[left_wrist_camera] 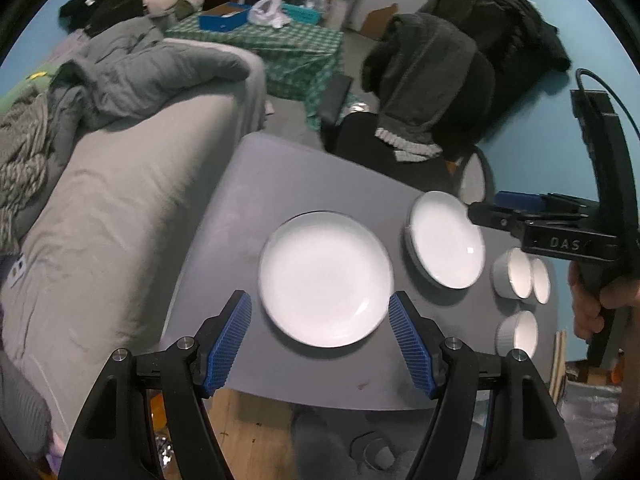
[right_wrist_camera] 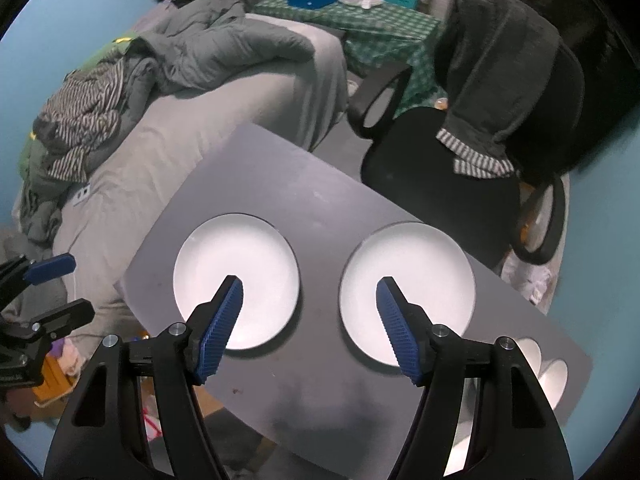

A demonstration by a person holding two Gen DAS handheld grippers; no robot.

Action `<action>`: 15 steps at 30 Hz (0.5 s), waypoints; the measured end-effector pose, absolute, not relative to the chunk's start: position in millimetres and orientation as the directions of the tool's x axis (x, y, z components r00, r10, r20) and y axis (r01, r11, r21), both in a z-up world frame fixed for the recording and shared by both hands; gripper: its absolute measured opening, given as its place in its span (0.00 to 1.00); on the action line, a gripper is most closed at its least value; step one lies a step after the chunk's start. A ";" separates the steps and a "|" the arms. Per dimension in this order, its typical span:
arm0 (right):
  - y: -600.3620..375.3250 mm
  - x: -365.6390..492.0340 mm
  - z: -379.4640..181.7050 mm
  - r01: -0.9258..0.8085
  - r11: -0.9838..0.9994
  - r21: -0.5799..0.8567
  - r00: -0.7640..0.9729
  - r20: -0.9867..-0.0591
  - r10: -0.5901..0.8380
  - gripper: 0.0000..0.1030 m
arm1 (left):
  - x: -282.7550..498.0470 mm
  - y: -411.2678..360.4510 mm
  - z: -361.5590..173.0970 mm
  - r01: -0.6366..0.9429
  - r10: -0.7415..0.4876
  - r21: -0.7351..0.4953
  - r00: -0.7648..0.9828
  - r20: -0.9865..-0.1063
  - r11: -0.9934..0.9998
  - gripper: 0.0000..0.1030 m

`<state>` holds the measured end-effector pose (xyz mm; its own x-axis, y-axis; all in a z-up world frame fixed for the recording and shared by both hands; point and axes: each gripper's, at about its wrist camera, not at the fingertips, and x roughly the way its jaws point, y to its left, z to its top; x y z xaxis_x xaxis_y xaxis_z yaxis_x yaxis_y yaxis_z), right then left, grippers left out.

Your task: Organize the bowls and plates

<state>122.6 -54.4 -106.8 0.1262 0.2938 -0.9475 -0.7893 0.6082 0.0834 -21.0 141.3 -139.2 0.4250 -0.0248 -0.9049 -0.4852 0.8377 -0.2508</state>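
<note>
Hovering with jaws apart and empty, the left gripper (left_wrist_camera: 320, 344) frames the single plate (left_wrist_camera: 326, 278) on the grey table (left_wrist_camera: 280, 184). Right of it lies a plate stack (left_wrist_camera: 446, 240), then three white bowls (left_wrist_camera: 520, 280), unstacked. The right gripper (right_wrist_camera: 310, 328), likewise spread and empty, holds nothing; organizing appears barely begun.

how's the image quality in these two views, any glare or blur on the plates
Left wrist view: heavy fisheye bending, black corners; the near plate is blown out white with a slightly smeared rim, and the far plate carries a small bright glint. Right wrist view: both plates are overexposed, their surface detail lost; the grey table looks dim and soft, and the background clutter stays fairly readable.
</note>
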 end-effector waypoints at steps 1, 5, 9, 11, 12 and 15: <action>-51.1 122.0 -109.7 -0.794 0.601 0.087 0.119 -0.948 0.295 0.67 | -21.7 143.3 -141.8 -0.494 -0.016 -0.243 0.419 -0.908 0.835 0.70; -39.4 124.4 -120.5 -0.813 0.572 0.111 0.085 -0.949 0.304 0.67 | -25.1 154.7 -156.1 -0.546 0.020 -0.221 0.400 -0.916 0.808 0.70; -27.4 128.6 -137.9 -0.834 0.531 0.147 0.032 -0.949 0.313 0.67 | -25.2 167.8 -174.3 -0.607 0.035 -0.222 0.382 -0.923 0.763 0.70; -21.9 130.4 -146.9 -0.847 0.510 0.151 0.011 -0.954 0.300 0.67 | -23.4 173.9 -185.2 -0.632 0.033 -0.230 0.376 -0.926 0.740 0.70; -18.8 131.1 -152.6 -0.853 0.498 0.156 -0.001 -0.955 0.297 0.67 | -21.8 176.4 -191.1 -0.640 0.030 -0.235 0.374 -0.927 0.732 0.70; -11.5 131.9 -169.0 -0.866 0.475 0.159 -0.015 -0.956 0.294 0.67 | -20.0 179.6 -204.5 -0.655 0.024 -0.237 0.363 -0.931 0.718 0.70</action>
<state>131.9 -11.5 -169.0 -0.0151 0.2936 -0.9558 -0.8657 0.4746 0.1594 -20.0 179.6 -204.5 0.3633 0.0241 -0.9314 -0.6550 0.7176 -0.2369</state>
